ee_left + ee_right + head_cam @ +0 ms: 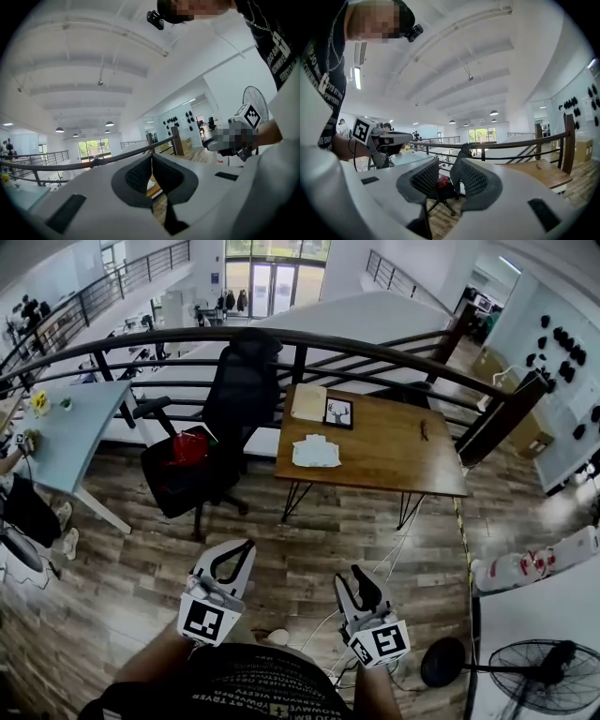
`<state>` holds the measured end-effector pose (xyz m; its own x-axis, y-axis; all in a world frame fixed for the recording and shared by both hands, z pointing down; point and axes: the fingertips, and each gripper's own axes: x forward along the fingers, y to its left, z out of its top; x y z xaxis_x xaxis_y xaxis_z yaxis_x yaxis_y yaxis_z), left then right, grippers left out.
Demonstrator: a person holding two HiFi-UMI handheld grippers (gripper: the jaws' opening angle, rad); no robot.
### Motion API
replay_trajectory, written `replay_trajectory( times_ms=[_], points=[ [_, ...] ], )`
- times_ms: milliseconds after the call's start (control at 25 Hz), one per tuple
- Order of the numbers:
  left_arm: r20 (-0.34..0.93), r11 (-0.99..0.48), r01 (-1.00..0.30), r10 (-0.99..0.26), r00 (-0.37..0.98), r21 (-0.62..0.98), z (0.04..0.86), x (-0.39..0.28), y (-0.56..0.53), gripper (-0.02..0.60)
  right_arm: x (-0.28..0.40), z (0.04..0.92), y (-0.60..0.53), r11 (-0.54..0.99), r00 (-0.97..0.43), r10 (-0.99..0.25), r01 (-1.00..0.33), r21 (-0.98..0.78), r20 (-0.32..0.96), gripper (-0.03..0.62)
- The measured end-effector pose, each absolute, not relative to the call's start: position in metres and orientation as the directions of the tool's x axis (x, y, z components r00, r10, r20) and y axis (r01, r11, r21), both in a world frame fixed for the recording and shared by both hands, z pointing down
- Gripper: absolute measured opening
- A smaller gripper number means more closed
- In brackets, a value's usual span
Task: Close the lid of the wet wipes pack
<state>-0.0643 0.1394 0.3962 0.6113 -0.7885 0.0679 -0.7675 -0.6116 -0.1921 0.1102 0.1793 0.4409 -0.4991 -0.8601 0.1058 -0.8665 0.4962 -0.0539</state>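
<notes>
The white wet wipes pack (316, 452) lies flat on the wooden table (394, 460), across a strip of plank floor from me; its lid is too small to make out. Both grippers hang low in the head view, well short of the table and pointing toward it. My left gripper (246, 547) has its fingertips meeting, with nothing between them; its own view shows the pads touching (151, 159). My right gripper (355, 571) stands part open and empty, and the gap between its pads (446, 171) shows only the chair beyond.
A black office chair (225, 418) with a red thing (190, 446) on its seat stands left of the table. A framed picture (338, 412) and a light board (308, 402) lie near the pack. A dark railing (375, 341) runs behind. A floor fan (553, 673) stands at lower right.
</notes>
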Motion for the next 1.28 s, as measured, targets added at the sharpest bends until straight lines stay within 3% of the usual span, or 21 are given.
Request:
replay_trajectory(
  times_ms=[1280],
  points=[
    [0.056,-0.660,-0.743,-0.750,0.658,-0.110,0.408,-0.050,0.053,0.028,0.123,0.452,0.102,0.449,-0.445,-0.873,-0.893,-0.029,0.197,0.137]
  ],
)
